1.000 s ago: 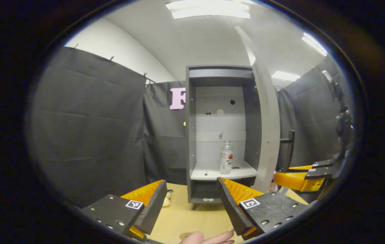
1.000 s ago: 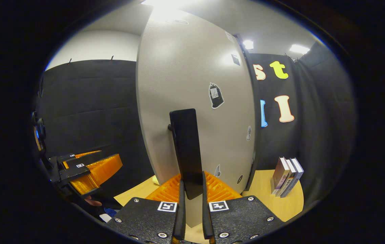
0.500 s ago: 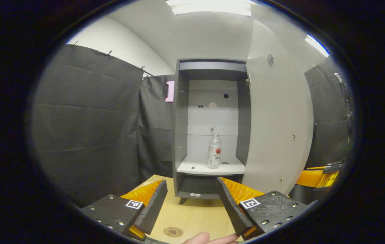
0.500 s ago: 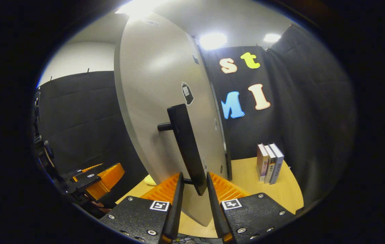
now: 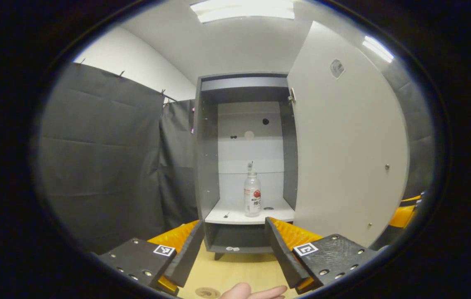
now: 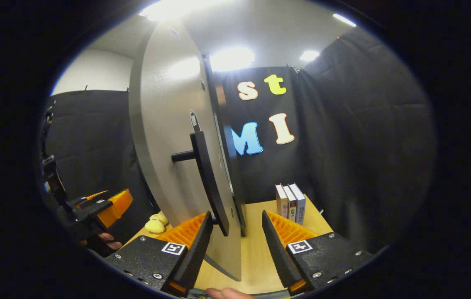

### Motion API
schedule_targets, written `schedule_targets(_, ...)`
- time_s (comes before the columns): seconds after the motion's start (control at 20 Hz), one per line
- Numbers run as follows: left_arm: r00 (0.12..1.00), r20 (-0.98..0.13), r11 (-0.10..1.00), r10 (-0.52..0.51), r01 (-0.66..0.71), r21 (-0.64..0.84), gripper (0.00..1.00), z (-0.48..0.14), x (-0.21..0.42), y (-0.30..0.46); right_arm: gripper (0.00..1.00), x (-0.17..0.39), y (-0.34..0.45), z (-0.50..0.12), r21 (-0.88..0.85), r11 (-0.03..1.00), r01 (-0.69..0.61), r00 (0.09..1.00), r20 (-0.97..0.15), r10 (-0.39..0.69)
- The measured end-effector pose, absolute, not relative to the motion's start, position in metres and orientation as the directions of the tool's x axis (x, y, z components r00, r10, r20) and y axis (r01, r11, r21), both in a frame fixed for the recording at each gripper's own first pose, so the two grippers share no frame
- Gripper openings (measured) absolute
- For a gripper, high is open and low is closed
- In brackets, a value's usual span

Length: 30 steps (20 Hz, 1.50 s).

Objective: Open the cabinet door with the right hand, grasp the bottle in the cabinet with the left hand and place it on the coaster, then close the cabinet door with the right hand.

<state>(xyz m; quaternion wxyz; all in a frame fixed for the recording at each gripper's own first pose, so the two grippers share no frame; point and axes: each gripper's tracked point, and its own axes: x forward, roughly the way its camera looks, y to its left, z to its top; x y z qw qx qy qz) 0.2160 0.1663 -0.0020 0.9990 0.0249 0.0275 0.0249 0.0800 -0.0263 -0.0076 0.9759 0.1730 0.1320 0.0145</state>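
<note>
Now send your open left hand-held gripper (image 5: 233,249) straight to the bottle (image 5: 252,199); it probably clears the door (image 5: 347,158); right hand-held gripper (image 6: 233,238) open.

One cabinet (image 5: 243,166), one door (image 5: 347,153), one handle (image 6: 208,182). One bottle (image 5: 252,200) on the far shelf. One coaster (image 5: 207,292) on the near table. Three books (image 6: 290,203), far right. Two yellow soft toys (image 6: 155,223), left. Two grippers: left gripper (image 5: 231,259), right gripper (image 6: 235,249).

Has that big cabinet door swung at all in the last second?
Yes. The cabinet door has swung farther open, away from the cabinet, and the right tool has opened off the handle.
</note>
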Motion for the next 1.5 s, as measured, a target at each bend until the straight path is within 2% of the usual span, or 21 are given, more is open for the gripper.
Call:
schedule_targets(0.05,0.998,-0.057,0.998,0.029,-0.026,0.054,0.88,-0.005,0.225,0.163,0.75,0.079,-0.031,-0.009,0.395,0.918,0.030,0.962,-0.260,0.081)
schedule_targets(0.2,0.998,-0.058,0.997,-0.020,0.024,0.069,0.88,-0.010,0.250,0.157,0.86,0.081,-0.036,0.004,0.497,0.867,0.045,0.971,-0.225,0.078)
schedule_targets(0.25,0.998,-0.052,0.997,-0.028,0.031,0.067,0.88,-0.012,0.259,0.157,0.87,0.075,-0.038,0.009,0.486,0.872,0.055,0.976,-0.210,0.056)
schedule_targets(0.3,0.998,-0.050,0.997,-0.038,0.041,0.061,0.89,-0.011,0.268,0.154,0.83,0.071,-0.041,0.015,0.448,0.891,0.066,0.982,-0.186,0.021)
schedule_targets(0.35,0.998,-0.042,0.997,-0.049,0.051,0.050,0.88,-0.012,0.280,0.151,0.84,0.066,-0.045,0.025,0.394,0.915,0.087,0.989,-0.146,-0.031)
schedule_targets(0.4,0.998,-0.033,0.997,-0.062,0.064,0.046,0.88,-0.012,0.291,0.147,0.91,0.062,-0.054,0.038,0.331,0.936,0.122,0.991,-0.098,-0.095)
schedule_targets(0.45,0.997,-0.020,0.996,-0.070,0.070,0.048,0.88,-0.011,0.301,0.146,0.85,0.054,-0.068,0.048,0.265,0.947,0.185,0.983,-0.057,-0.176)
schedule_targets(0.5,0.997,-0.010,0.995,-0.080,0.081,0.051,0.89,-0.012,0.310,0.145,0.94,0.050,-0.082,0.053,0.211,0.943,0.257,0.966,-0.032,-0.256)
schedule_targets(0.55,0.996,0.000,0.995,-0.090,0.089,0.054,0.89,-0.012,0.319,0.143,0.95,0.046,-0.094,0.051,0.181,0.926,0.331,0.943,-0.019,-0.333)
schedule_targets(0.65,0.994,0.021,0.993,-0.106,0.105,0.053,0.86,-0.012,0.336,0.141,0.95,0.039,-0.117,0.048,0.209,0.862,0.463,0.884,-0.034,-0.466)
schedule_targets(0.75,0.992,0.029,0.992,-0.124,0.123,0.042,0.87,-0.014,0.354,0.136,0.95,0.038,-0.126,0.041,0.315,0.788,0.528,0.842,-0.072,-0.535)
schedule_targets(0.85,0.990,0.033,0.991,-0.136,0.136,0.023,0.87,-0.015,0.365,0.133,0.95,0.039,-0.137,0.029,0.393,0.715,0.578,0.803,-0.122,-0.583)
schedule_targets(1.0,0.991,0.038,0.992,-0.129,0.129,0.010,0.86,-0.018,0.380,0.134,0.95,0.035,-0.152,0.021,0.353,0.667,0.656,0.744,-0.155,-0.650)
schedule_targets(1.25,0.991,0.022,0.991,-0.133,0.133,-0.014,0.86,-0.030,0.401,0.130,0.95,0.050,-0.141,0.019,0.208,0.698,0.685,0.728,-0.150,-0.669)
schedule_targets(1.4,0.986,-0.048,0.987,-0.157,0.155,-0.053,0.89,-0.054,0.405,0.127,0.95,0.063,-0.133,0.016,0.179,0.718,0.673,0.740,-0.166,-0.652)
schedule_targets(1.5,0.989,-0.057,0.988,-0.136,0.131,-0.078,0.86,-0.059,0.403,0.135,0.95,0.064,-0.136,0.016,0.166,0.717,0.677,0.736,-0.163,-0.657)
